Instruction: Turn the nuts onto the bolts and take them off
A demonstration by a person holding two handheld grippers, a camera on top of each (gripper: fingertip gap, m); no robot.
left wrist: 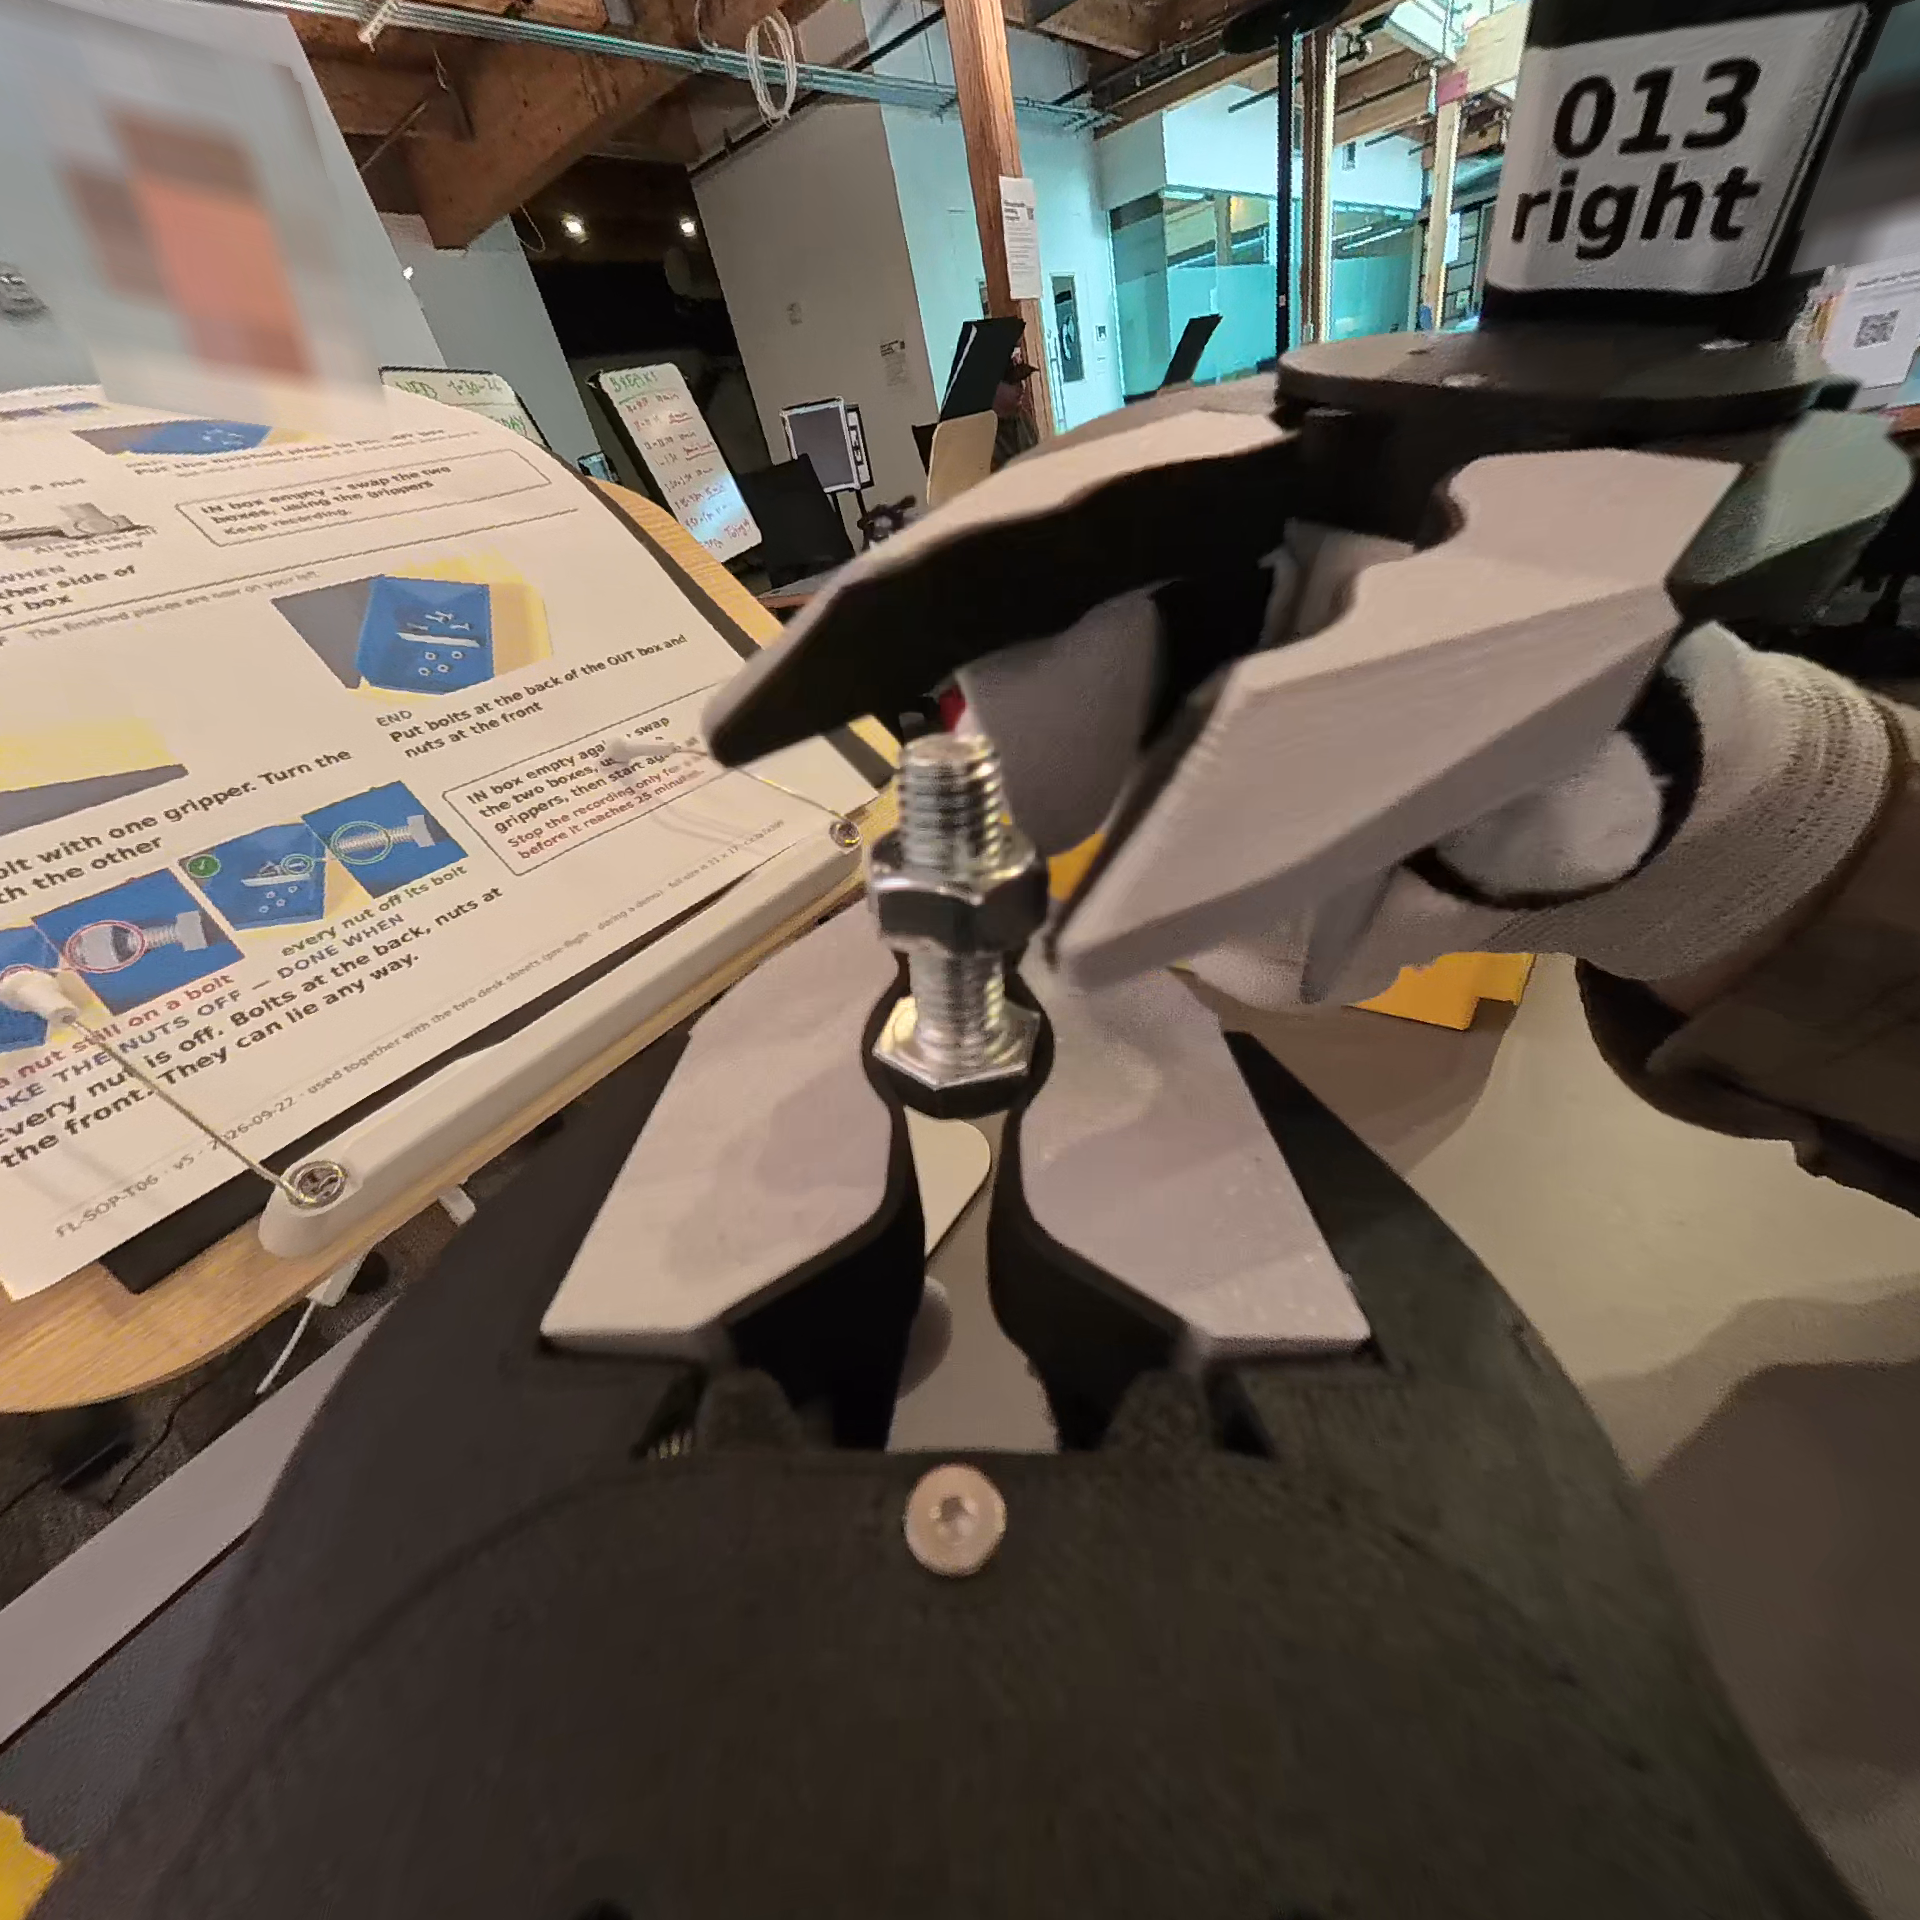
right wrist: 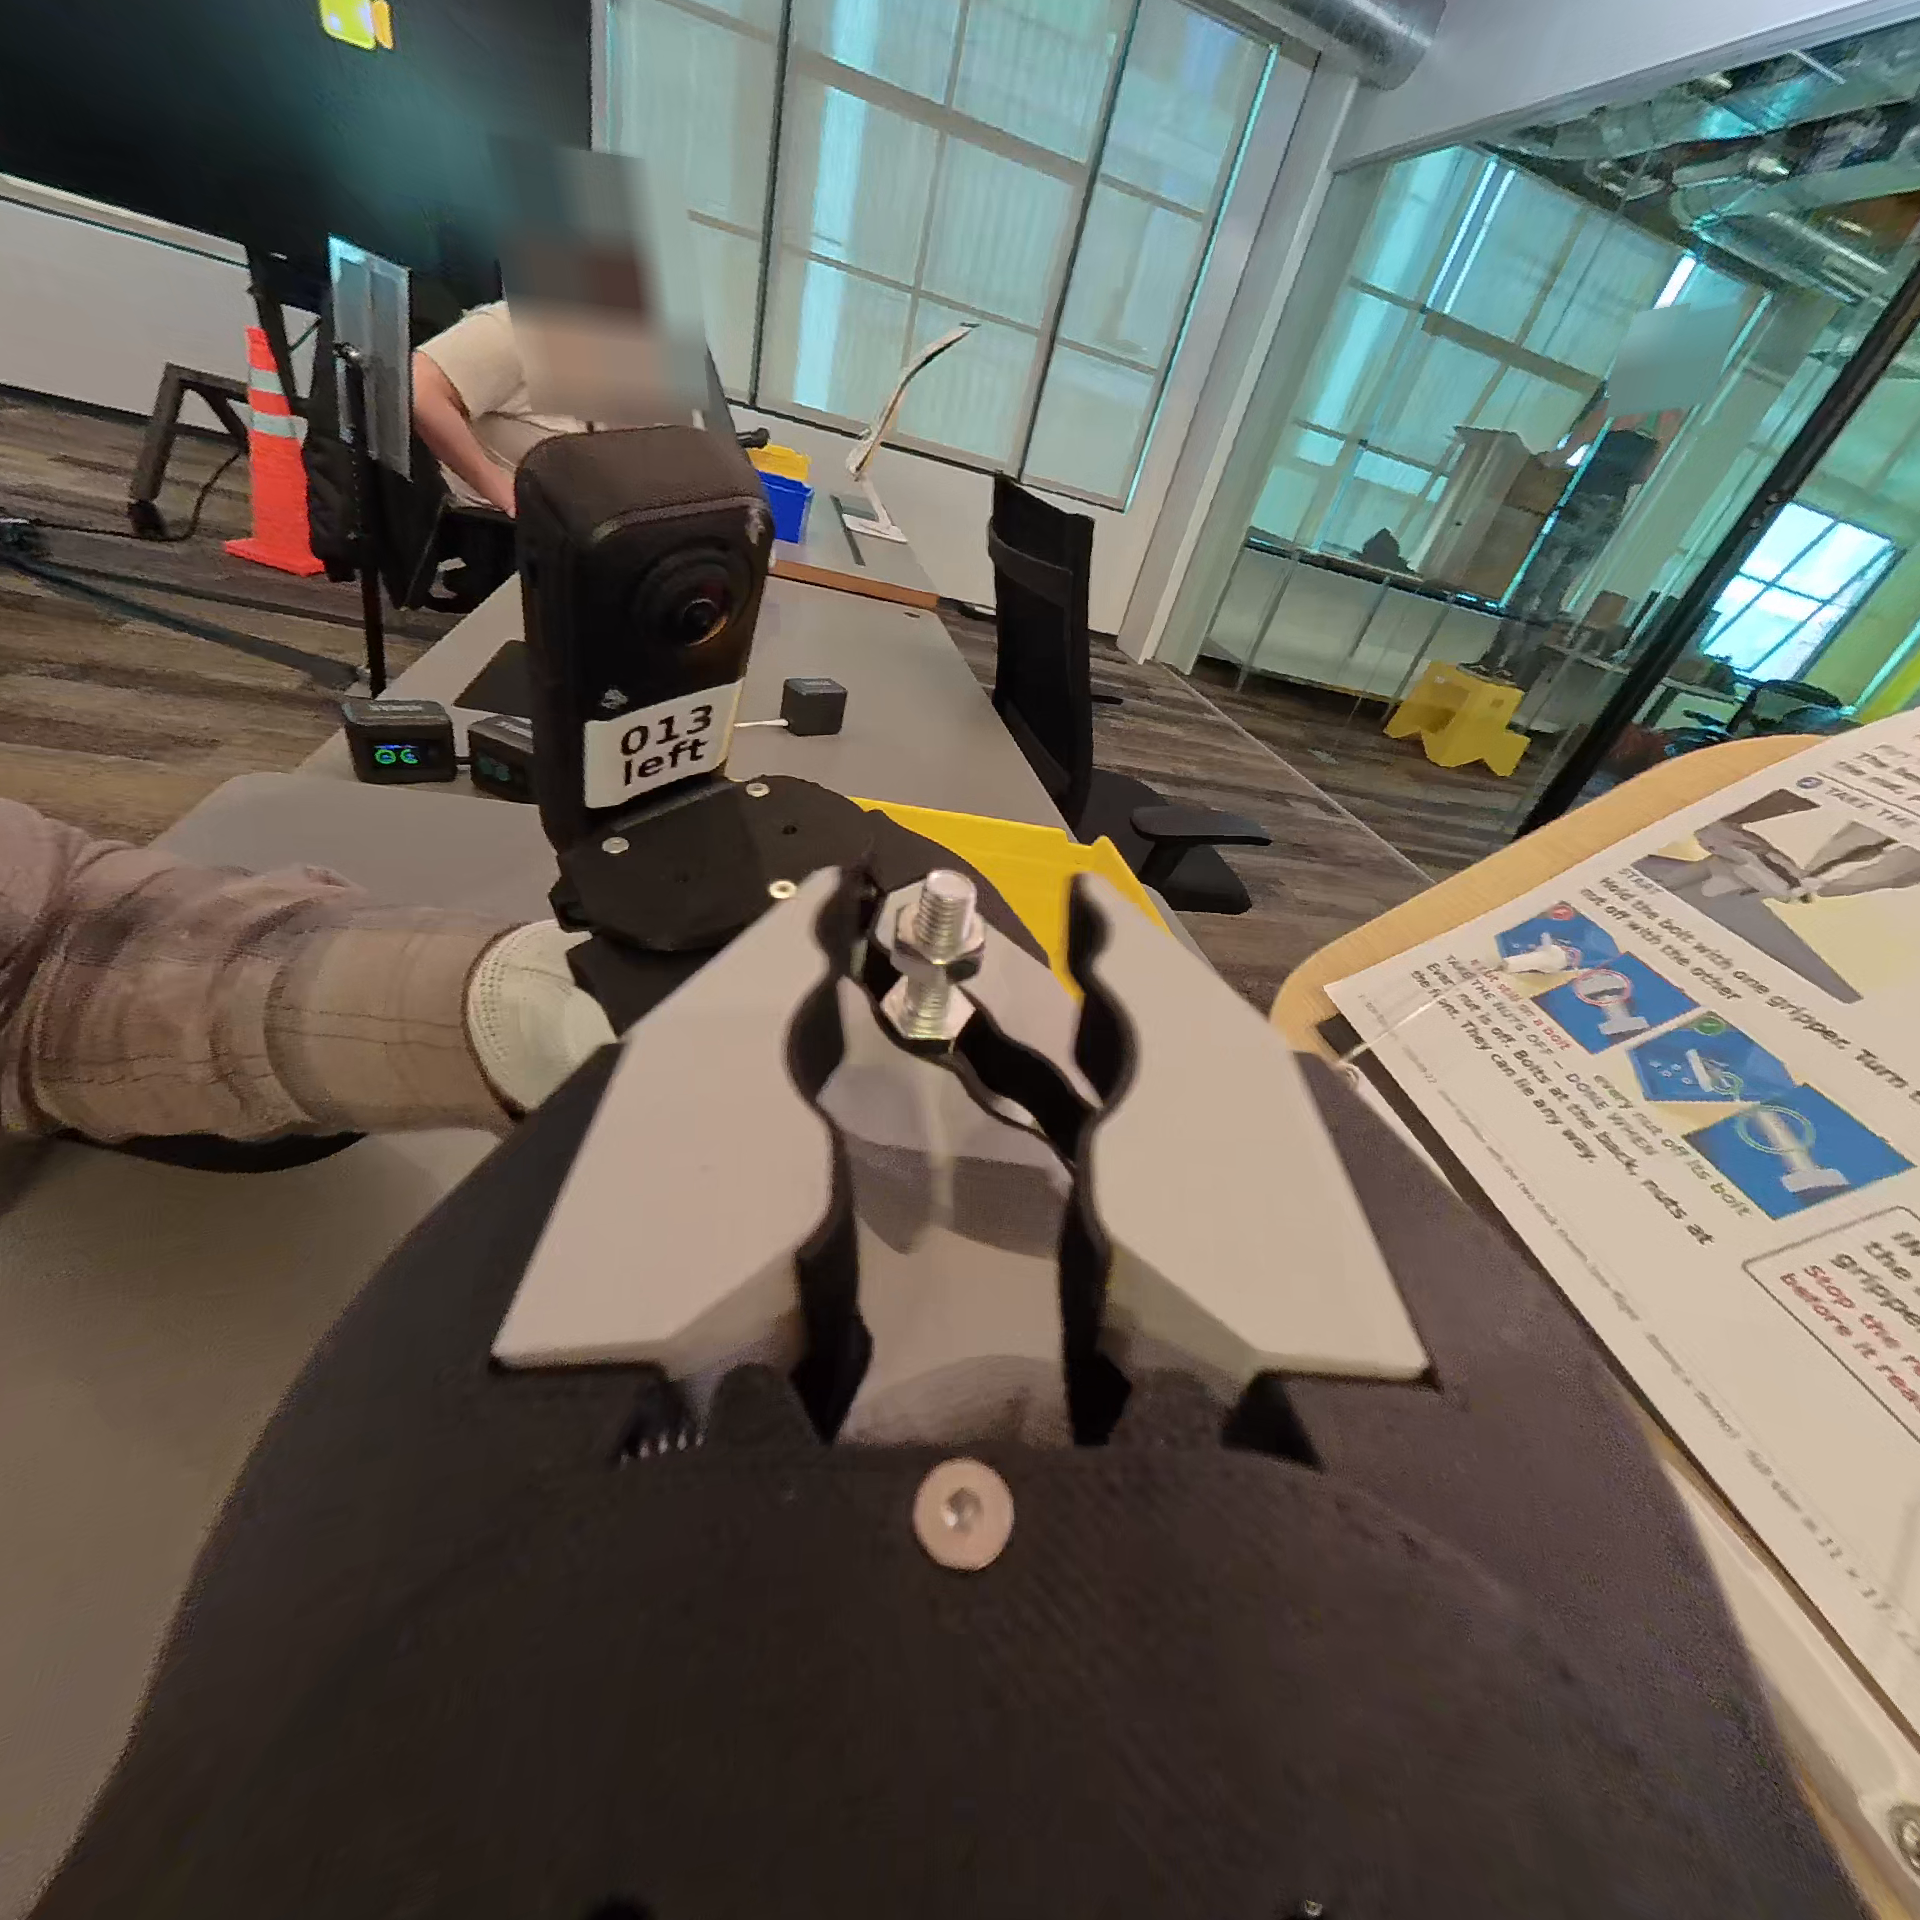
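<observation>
Left wrist view: the left gripper (left wrist: pixel 956 1049) is clenched on the hex head of a bolt (left wrist: pixel 954 987), which stands upright just ahead of its fingertips, threaded shank pointing up. A nut (left wrist: pixel 956 902) sits about halfway along the shank, with bare thread above and below it. The right gripper (left wrist: pixel 894 842) comes in from above and to the right, held by a gloved hand (left wrist: pixel 1538 831); its two fingers are spread wide, one dark finger passing just over the bolt's tip, the grey one ending just beside the nut. It grips nothing. To the left of the tool a printed instruction sheet (left wrist: pixel 343 790) rests on a wooden stand.

Right wrist view: the right gripper (right wrist: pixel 956 914) is released, its fingers apart with the nut (right wrist: pixel 928 940) and bolt (right wrist: pixel 930 966) between and just beyond the tips; I cannot tell whether either finger touches the nut. The left gripper (right wrist: pixel 935 1029) shows beyond, closed on the bolt head, a gloved hand (right wrist: pixel 530 1013) behind it. A yellow bin (right wrist: pixel 1039 862) lies past both tools.

As a judgement, this nut is midway along the thread, so this bolt's turn is half done either way; whether it is going on or coming off cannot be told. The next move calls for closing the right fingers squarely on the nut's flats
</observation>
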